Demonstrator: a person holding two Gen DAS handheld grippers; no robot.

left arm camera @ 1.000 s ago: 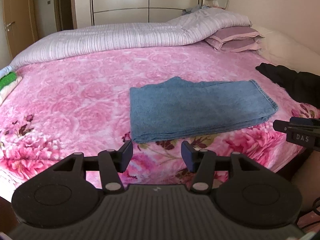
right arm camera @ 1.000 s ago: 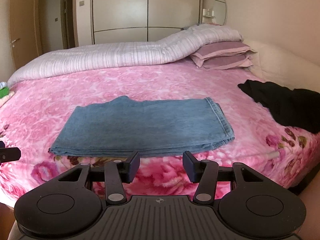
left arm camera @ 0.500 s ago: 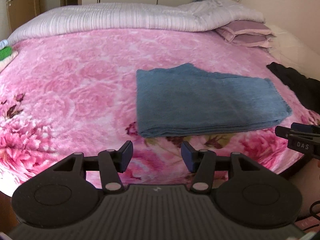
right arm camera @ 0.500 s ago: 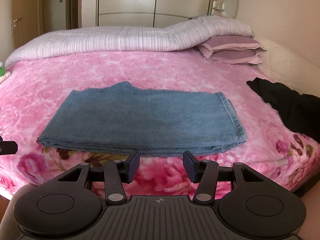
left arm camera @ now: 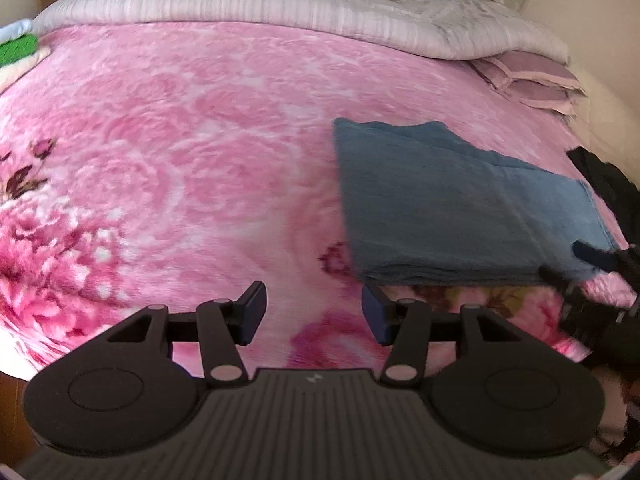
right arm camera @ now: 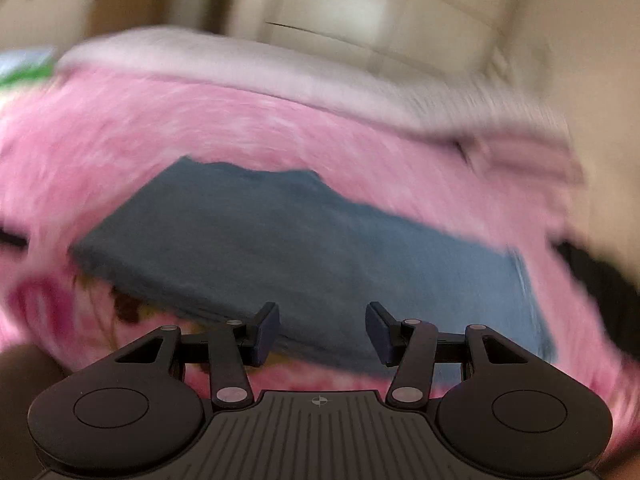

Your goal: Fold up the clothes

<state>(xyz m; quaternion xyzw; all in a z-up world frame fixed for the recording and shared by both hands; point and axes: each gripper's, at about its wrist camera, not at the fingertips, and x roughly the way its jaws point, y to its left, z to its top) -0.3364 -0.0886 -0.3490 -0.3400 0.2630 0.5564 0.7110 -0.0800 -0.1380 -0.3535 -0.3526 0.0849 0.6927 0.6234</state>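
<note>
Both grippers have dropped closer to the bed [left arm camera: 180, 152] than a moment ago, and the right view is now blurry. One folded blue cloth [left arm camera: 440, 200] lies there. It is ahead and right of the left gripper [left arm camera: 314, 312], just past the right gripper [right arm camera: 322, 334]. Both grippers' fingers are apart, holding nothing

Both wrist views look forward and slightly down along their fingers, low over the bed's [left arm camera: 180, 152] near edge; both share the folded jeans [left arm camera: 452, 200], nearer and blurred on the right.
</note>
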